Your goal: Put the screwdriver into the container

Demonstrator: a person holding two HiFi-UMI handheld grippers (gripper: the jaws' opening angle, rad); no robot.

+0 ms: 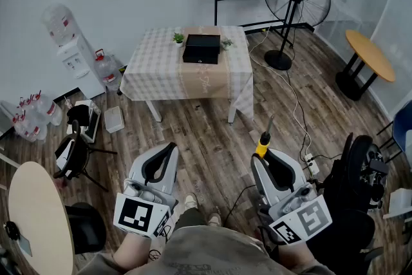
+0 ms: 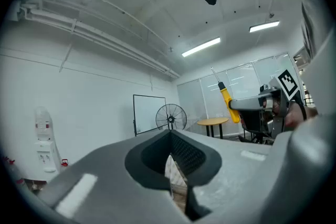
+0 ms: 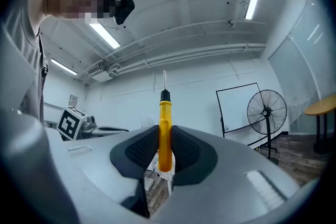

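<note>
Head view: the right gripper (image 1: 266,152) is pinching the yellow-handled screwdriver (image 1: 262,143), with the shaft poking out past the jaw tips, over the wood floor near the person. The left gripper (image 1: 168,150) sits to its left with the jaws pressed together and nothing in them. The container (image 1: 201,48) (a black box) is well apart from both, on the checked table (image 1: 154,71) at the far side of the room.

Left gripper view: the jaws meet at the tips with nothing between them. The right gripper shows off to the right, holding the screwdriver up.

Right gripper view: the screwdriver handle is clamped between the ribbed pads, standing upright, with the thin metal shaft above it. A fan (image 3: 266,110) stands far right.
</note>
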